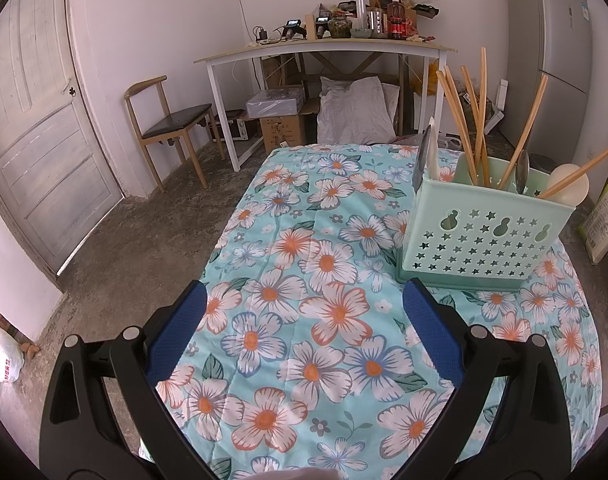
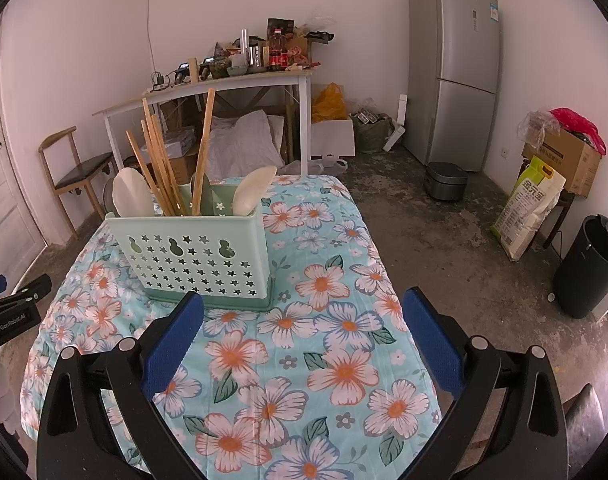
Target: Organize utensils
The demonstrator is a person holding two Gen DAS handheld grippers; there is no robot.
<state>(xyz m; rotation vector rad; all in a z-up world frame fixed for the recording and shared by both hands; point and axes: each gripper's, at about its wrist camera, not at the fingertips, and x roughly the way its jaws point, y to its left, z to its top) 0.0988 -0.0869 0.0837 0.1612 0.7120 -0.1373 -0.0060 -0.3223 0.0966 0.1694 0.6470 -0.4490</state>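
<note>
blue fingers [image 1: 184, 320] of the left gripper [image 1: 304, 300] are standing wide apart, gripping nothing; right gripper [image 2: 304, 308] is likewise spread wide and empty. the green utensil holder [image 2: 196, 256] is sitting upright on the floral tablecloth [image 2: 304, 380], just beyond the right gripper's left finger and ahead-right of the left gripper. chopsticks [image 2: 160, 168] and pale spoons [image 2: 130, 196] are leaning inside it.

- You have a table [image 2: 328, 200] covered with a light-blue floral cloth [image 2: 288, 360].
- One thing stands directly on it: a mint-green utensil holder [image 2: 196, 256], upright, toward the far left corner in your right wrist view.
</note>
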